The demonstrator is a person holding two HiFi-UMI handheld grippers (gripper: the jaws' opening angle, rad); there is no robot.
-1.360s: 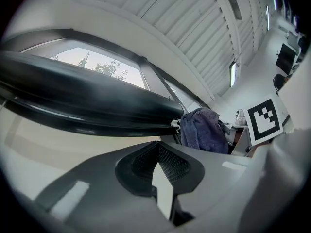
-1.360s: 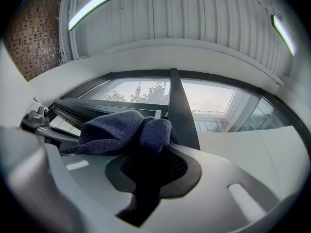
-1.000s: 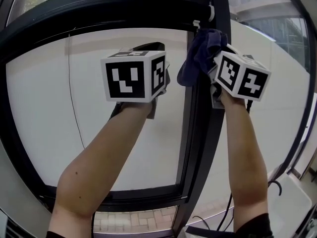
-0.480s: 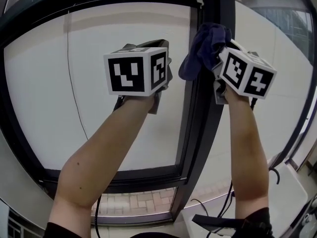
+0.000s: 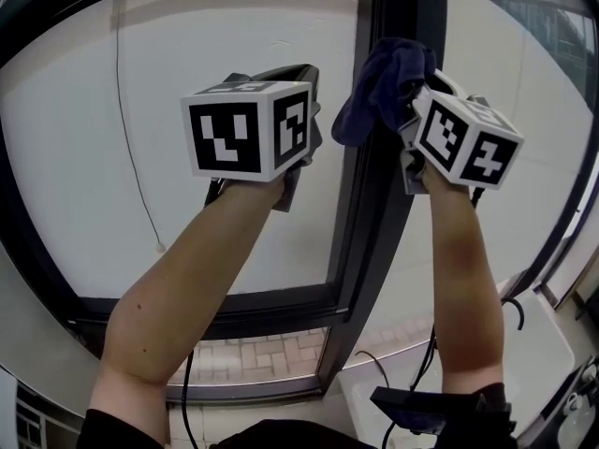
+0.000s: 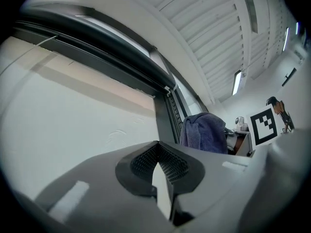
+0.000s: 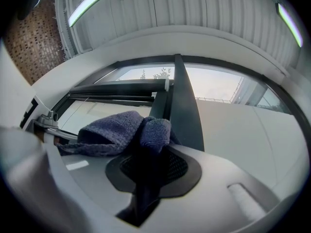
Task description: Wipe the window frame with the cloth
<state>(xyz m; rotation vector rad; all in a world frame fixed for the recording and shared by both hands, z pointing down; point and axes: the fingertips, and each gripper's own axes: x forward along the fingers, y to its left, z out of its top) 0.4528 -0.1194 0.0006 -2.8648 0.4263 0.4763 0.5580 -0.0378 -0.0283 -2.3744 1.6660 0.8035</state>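
1. Pale panes fill the wall ahead, split by the dark window frame, whose upright post runs up between the person's two raised arms. A thin cord hangs down the left pane, and brick paving shows below the bottom rail.
2. The right gripper has its jaws clamped on a dark blue cloth. The cloth bunches out over the jaw tips and rests against the upright post, high up near the top of the window.
3. The left gripper is held up beside the post, in front of the left pane. Its jaw tips are pressed together with nothing between them, and it plays no part in the wiping.
4. As I read it, the wiping of the upright post is under way, with the cloth near the upper end of a stroke.
5. The next move calls for keeping the cloth pushed flat on the post while drawing it along the post. The grip needs to stay firm, since the loose folds could snag or slide off the post's edge onto the glass.
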